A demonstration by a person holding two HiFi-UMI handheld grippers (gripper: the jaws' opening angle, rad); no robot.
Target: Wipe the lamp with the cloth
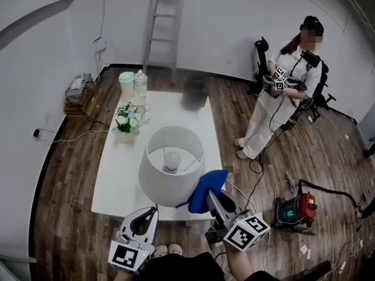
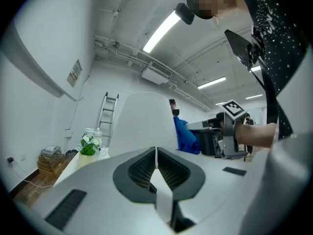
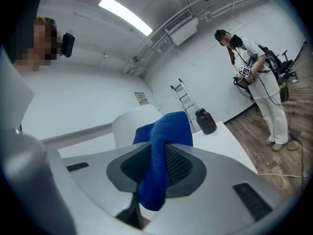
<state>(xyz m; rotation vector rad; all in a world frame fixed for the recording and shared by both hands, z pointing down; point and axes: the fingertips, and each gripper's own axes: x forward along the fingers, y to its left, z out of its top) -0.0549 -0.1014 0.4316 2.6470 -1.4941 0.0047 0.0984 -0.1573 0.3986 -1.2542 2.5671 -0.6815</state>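
Pinching a blue microfibre cloth between its pads, the right tool is held at the 4 o'clock side of the white table lamp. The cloth is bunched above the jaws and, in the head view, is seen against the lower rim of the shade; whether it touches cannot be told. The left tool is pressed together with nothing between its jaws and is held just at 6 o'clock of the shade, apart from it. The lamp is stood near the front edge of a white desk, and its bulb is seen through the open top of the shade. At 11 o'clock of the lamp a small pot of flowers is placed, with two jars beyond it and a dark container at 12 o'clock. On the wooden floor, a red vacuum cleaner is seen at 3 o'clock and a person in white at 2 o'clock.
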